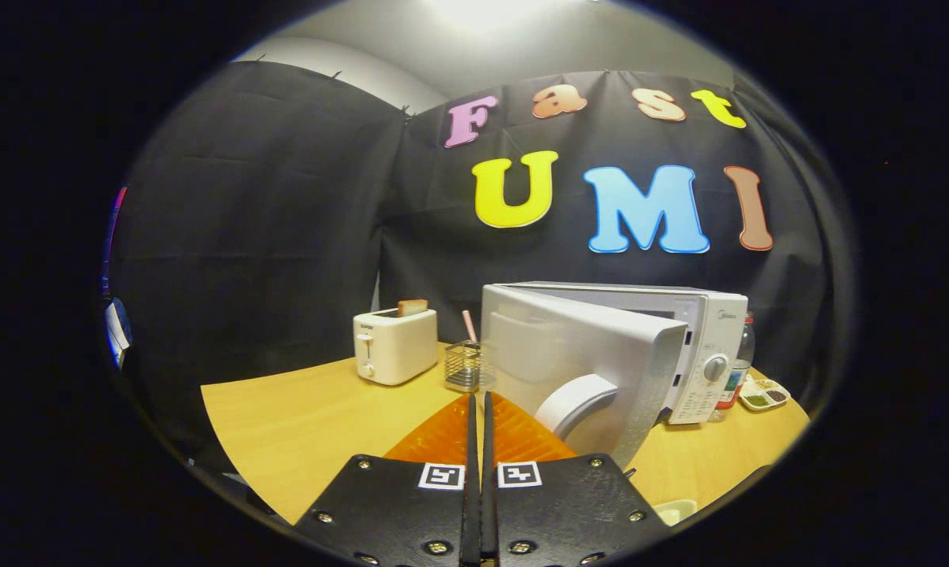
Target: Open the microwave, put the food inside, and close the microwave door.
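A white microwave (706,346) stands on the wooden table (309,425) ahead and to the right of my fingers. Its door (580,370) is swung partly open toward me, hinged on its left side, and the curved white handle (572,402) sits low on the door's near edge. My gripper (479,399) is shut, its fingers pressed together with nothing between them, pointing just left of the door. The fingertips end a little short of a small wire basket (464,366). The oven's inside is hidden behind the door.
A white toaster (395,345) with a slice of bread (412,307) sticking up stands at the back left. Right of the microwave are a bottle (738,366) and a small divided dish (764,394). A pale bowl rim (675,510) lies near my right finger base.
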